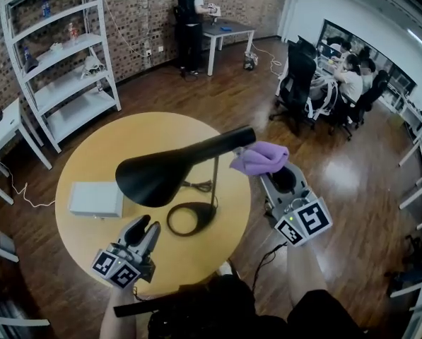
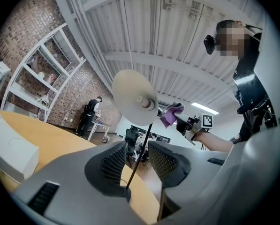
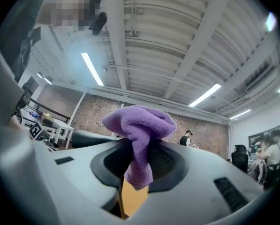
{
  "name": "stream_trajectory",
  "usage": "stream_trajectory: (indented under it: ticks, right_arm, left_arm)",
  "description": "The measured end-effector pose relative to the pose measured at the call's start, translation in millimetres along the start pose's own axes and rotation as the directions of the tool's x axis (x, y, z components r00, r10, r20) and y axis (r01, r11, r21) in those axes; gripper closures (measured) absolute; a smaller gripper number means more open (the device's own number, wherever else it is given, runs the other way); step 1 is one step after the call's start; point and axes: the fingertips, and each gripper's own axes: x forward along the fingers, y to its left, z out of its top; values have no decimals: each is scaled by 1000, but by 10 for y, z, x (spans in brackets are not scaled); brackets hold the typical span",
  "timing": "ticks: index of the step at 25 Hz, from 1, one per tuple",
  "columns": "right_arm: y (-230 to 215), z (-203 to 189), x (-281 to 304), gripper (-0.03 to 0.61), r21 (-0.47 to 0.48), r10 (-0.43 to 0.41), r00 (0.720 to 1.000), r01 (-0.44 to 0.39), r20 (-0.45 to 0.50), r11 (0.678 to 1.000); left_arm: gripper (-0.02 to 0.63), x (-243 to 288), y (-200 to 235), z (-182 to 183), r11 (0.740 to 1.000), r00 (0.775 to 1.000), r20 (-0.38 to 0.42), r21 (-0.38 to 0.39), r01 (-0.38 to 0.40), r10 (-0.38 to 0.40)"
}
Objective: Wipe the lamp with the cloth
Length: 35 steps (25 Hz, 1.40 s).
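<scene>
A black desk lamp stands on the round yellow table (image 1: 90,154). Its wide head (image 1: 154,175) leans left, its thin stem (image 1: 215,182) rises from a ring base (image 1: 191,217). My right gripper (image 1: 269,171) is shut on a purple cloth (image 1: 260,157), held up beside the high end of the lamp's arm (image 1: 242,137). In the right gripper view the cloth (image 3: 140,125) bunches above the pads of that gripper (image 3: 139,165). My left gripper (image 1: 145,230) hovers left of the base, open, nothing gripped. From the left gripper (image 2: 139,161) I see the stem (image 2: 142,146) beyond the jaws and the head's underside (image 2: 135,97).
A white box (image 1: 96,198) lies on the table's left side. A white shelf unit (image 1: 62,55) stands at the brick wall. A person (image 1: 191,20) stands at a far table, and several people sit at desks (image 1: 345,76) on the right, near an office chair (image 1: 299,76).
</scene>
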Motion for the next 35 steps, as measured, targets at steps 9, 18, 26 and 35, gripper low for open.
stream_trajectory:
  ticks: [9,18,26,35]
  right_arm:
    - [-106,71,247,486,111,-50,999,52,-22,992]
    - [482,33,502,486,160,195,981,-190,-18,969]
    - [1384,54,803,486,169,426,905,-417,-16,893]
    - [1754,112,841,485,169,531,846,-518,-42,839]
  left_arm:
    - [483,-119,-88,173,999,997,68,41,-36,34]
    - [483,-281,-188,161,986,983,97,42,-162,157]
    - [482,-624,-101,243,966,958,143,47,-256,247]
    - [483,-481,-121,221,979,975,104,39,-203,198]
